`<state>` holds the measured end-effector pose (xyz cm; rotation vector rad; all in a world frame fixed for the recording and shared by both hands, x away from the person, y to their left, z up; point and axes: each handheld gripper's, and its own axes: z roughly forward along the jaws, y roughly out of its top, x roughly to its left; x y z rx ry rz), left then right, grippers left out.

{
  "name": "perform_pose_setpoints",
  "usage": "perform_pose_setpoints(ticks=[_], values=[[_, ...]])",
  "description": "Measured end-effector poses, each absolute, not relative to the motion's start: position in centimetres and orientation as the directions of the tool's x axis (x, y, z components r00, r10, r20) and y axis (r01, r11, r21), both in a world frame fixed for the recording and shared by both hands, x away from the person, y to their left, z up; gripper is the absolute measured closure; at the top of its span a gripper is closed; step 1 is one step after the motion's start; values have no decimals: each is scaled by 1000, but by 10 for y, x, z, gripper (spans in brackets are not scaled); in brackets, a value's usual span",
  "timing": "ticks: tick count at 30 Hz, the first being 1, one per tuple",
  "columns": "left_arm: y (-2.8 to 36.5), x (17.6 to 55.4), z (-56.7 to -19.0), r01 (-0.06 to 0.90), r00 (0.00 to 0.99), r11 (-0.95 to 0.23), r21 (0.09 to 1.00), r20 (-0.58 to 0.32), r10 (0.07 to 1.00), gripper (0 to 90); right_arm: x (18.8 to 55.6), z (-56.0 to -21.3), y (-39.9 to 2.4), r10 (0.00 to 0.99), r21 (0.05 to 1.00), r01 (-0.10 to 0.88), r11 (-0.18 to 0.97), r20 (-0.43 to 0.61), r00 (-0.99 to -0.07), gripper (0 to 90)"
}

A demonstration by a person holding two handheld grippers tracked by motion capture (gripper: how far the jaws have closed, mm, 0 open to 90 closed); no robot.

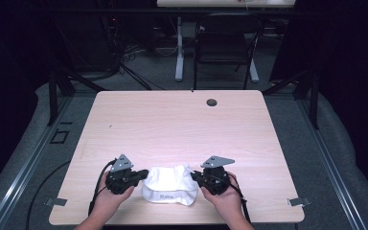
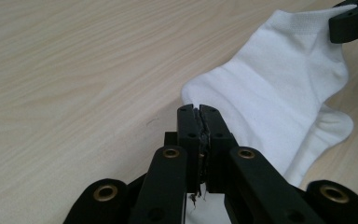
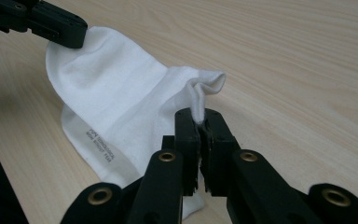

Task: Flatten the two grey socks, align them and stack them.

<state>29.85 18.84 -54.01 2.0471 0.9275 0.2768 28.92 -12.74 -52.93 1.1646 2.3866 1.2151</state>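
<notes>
Pale wood of the table [image 1: 182, 120] filled the scene, and near its front edge a white sock [image 1: 170, 184] lay between the two hands. The left gripper [image 1: 143, 173] had its jaws pressed together on one edge of the sock; in the left gripper view the fabric ran under and behind the closed jaws, so the pinched part itself was hard to see. The right gripper [image 1: 195, 176] was clamped on the opposite end, where a small fold of cloth [image 3: 205, 86] stood up just above its jaws. The sock [image 3: 121, 107] hung a little between the two grips, partly doubled over, with a printed label [image 3: 98, 144] too small to read.

I judged that the step in hand was folding or spreading the sock, with both ends already taken. The next move would call for both hands to go together, keeping the cloth lightly stretched, so that no end slips out.

Farther off, a round cable hole [image 1: 212, 102] sat near the far edge. Behind the table, a chair [image 1: 225, 43] and another desk's leg [image 1: 179, 48] stood in a dark room, where little more could be made out.
</notes>
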Motion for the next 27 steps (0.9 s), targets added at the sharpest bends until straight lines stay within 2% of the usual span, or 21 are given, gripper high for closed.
perform_pose_setpoints(ticks=[12, 27], values=[[190, 281, -541, 498, 720, -382, 779, -125, 683, 884, 267, -532, -125, 723, 759, 566, 322, 189, -664, 862], [190, 283, -556, 516, 717, -401, 757, -124, 686, 884, 265, -549, -123, 725, 736, 588, 335, 196, -660, 862]])
